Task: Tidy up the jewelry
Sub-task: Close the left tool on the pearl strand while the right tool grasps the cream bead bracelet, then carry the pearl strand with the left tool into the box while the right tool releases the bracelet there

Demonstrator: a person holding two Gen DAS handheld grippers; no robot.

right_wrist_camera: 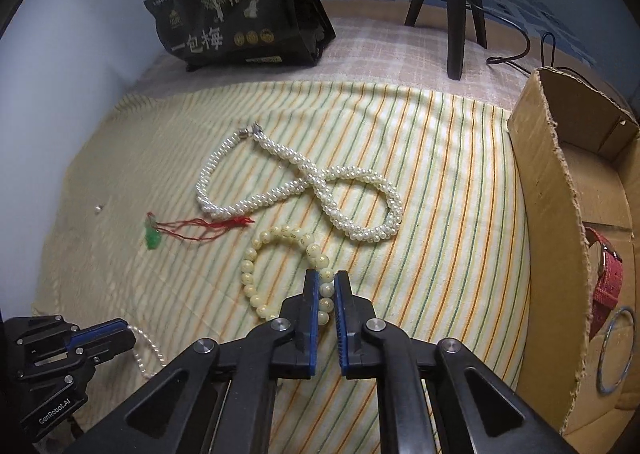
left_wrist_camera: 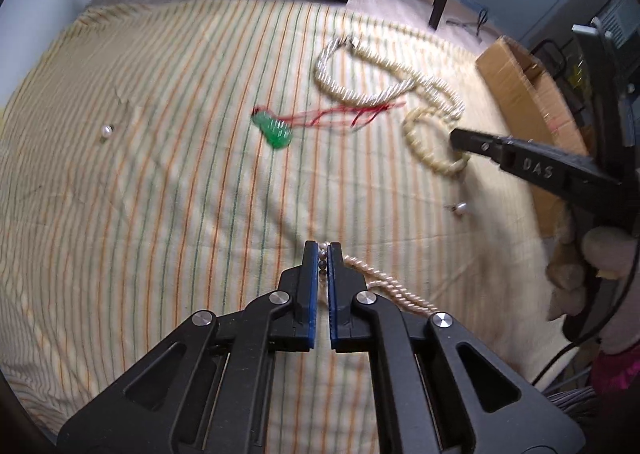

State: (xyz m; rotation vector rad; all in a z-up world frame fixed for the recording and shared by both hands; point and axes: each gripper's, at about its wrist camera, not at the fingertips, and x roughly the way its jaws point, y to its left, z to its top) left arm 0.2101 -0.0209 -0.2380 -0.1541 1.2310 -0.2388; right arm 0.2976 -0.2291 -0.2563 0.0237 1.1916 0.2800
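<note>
My left gripper [left_wrist_camera: 323,254] is shut on a thin pink pearl strand [left_wrist_camera: 394,286] that trails right over the striped cloth [left_wrist_camera: 160,214]; it also shows in the right wrist view [right_wrist_camera: 120,328]. My right gripper [right_wrist_camera: 327,278] is shut on a cream bead bracelet [right_wrist_camera: 256,254], seen in the left wrist view too [left_wrist_camera: 416,142]. A thick white pearl necklace [right_wrist_camera: 320,182] lies looped beyond it. A green pendant on red cord [right_wrist_camera: 154,239] lies to the left.
An open cardboard box [right_wrist_camera: 560,194] at the right holds a red watch strap [right_wrist_camera: 608,274] and a metal bangle [right_wrist_camera: 616,350]. A black snack bag [right_wrist_camera: 240,14] and tripod legs [right_wrist_camera: 456,14] stand at the back. Loose pearl earrings [left_wrist_camera: 106,131] [left_wrist_camera: 460,208] lie on the cloth.
</note>
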